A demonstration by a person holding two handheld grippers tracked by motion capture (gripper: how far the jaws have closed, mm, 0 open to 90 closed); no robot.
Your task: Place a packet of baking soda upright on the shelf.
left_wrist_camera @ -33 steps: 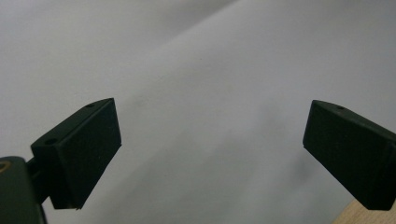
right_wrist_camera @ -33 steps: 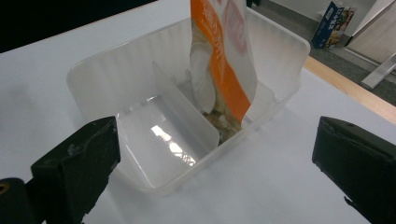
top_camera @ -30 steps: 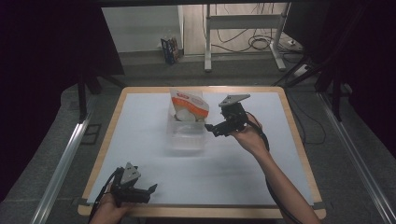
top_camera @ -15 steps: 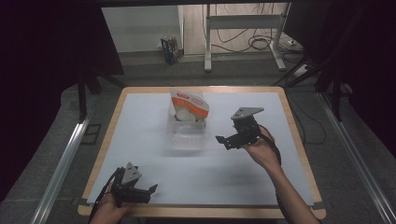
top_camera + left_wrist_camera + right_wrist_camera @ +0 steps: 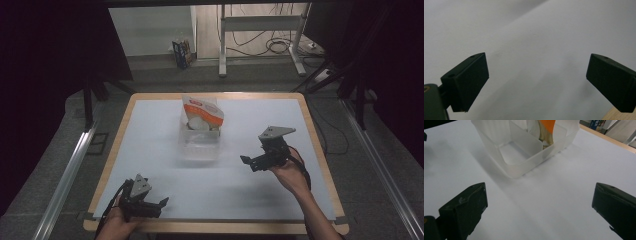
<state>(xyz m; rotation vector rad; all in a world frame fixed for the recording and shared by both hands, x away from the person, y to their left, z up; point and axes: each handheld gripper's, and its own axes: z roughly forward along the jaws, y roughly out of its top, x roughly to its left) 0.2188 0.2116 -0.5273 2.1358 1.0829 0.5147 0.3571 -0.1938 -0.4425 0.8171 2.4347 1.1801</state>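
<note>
A clear plastic box (image 5: 199, 142) (image 5: 524, 152) with a divider stands at the table's middle. An orange and white pouch (image 5: 202, 115) (image 5: 546, 130) stands upright in its far compartment; the near compartment holds nothing. My right gripper (image 5: 248, 162) (image 5: 539, 212) is open, a short way right of the box, pointing left at it, with nothing between its jaws. My left gripper (image 5: 161, 203) (image 5: 536, 82) rests low at the front left of the table, open over bare white surface.
The table (image 5: 150, 130) has a white top with a wooden rim (image 5: 320, 150). Metal rails (image 5: 65, 175) run along both sides. Beyond the far edge are a stand's legs (image 5: 260, 40), cables and a small rack (image 5: 182, 52) on the floor.
My right gripper has drawn back from the box and pouch, moving right and toward the near side of the table. The left gripper has stayed put.
</note>
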